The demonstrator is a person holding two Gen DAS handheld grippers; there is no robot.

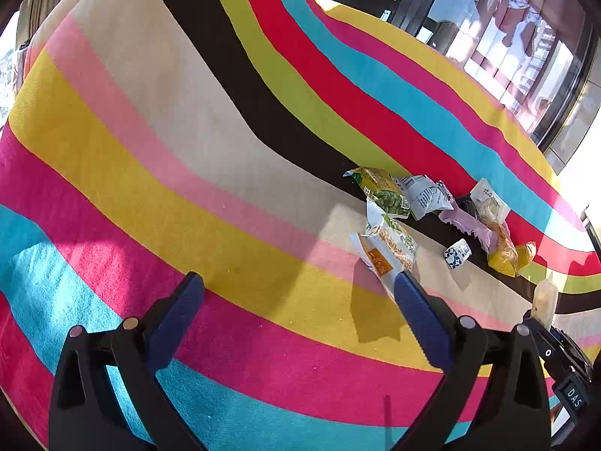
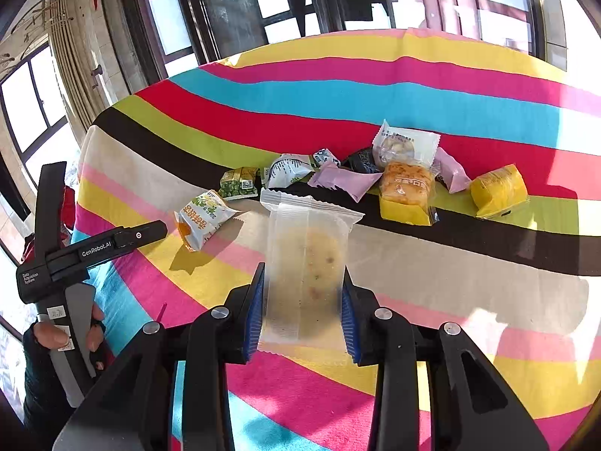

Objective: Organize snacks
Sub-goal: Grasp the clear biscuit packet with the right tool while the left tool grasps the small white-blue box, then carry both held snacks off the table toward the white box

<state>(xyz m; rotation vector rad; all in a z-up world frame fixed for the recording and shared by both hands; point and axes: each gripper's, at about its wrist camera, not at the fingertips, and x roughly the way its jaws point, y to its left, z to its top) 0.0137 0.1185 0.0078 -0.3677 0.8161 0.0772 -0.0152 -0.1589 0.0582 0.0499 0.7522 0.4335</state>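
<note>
**One pastry up, the rest waiting on the counter**

Starting at the left: the left claw [image 1: 298, 300] is hanging over the striped cloth [image 1: 150, 150] with its jaws spread wide and nothing between them. Its right finger is sitting just in front of the orange pack [image 1: 387, 251], but whether it is touching I cannot tell. No sorting is happening on that side yet.

Moving to the middle: the right claw [image 2: 302, 312] is clenching a clear-wrapped pastry [image 2: 306, 263], both blue pads pressing on the wrapper's sides, the packet standing upright and lifted clear of the cloth. That is the one snack in play.

Sliding right along the counter [image 2: 488, 282]: the green pack [image 2: 240, 184], the white pouch [image 2: 289, 169], the lilac wrapper [image 2: 343, 182], the cake in its yellow tray [image 2: 407, 191] and the yellow bun [image 2: 497, 189] are all lying in a loose row, some overlapping, none lined up.

No box or tray for them is showing, so where the pastry is heading is anyone's guess. By my reading the job is only beginning: one item gripped, every other snack waiting its turn.
</note>
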